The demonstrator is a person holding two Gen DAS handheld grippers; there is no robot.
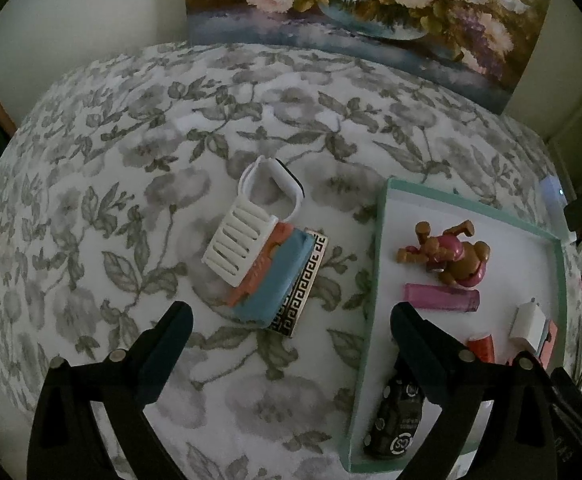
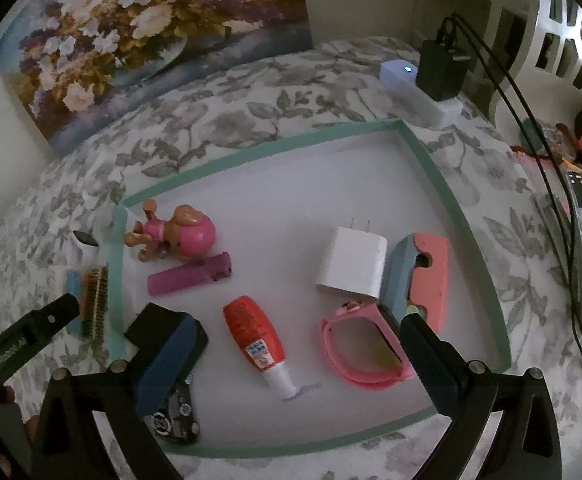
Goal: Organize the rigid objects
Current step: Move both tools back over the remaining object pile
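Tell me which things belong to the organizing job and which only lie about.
Job:
green-rimmed white tray
brown-and-pink toy dog
white wall charger
red glue bottle
pink wristband
white watch
stacked pile outside tray

Lying about:
flower painting
white power strip

Legible text: partial lettering, apparently "Generalist AI", is printed on the left tongs (image 2: 31,334). Label print on the red tube (image 2: 260,340) and black bottle (image 1: 397,420) cannot be read.

Mint-rimmed tray (image 2: 443,184); pink watch (image 2: 365,356); grey floral cloth (image 1: 131,160); possibly brown-pink toy (image 2: 179,232).
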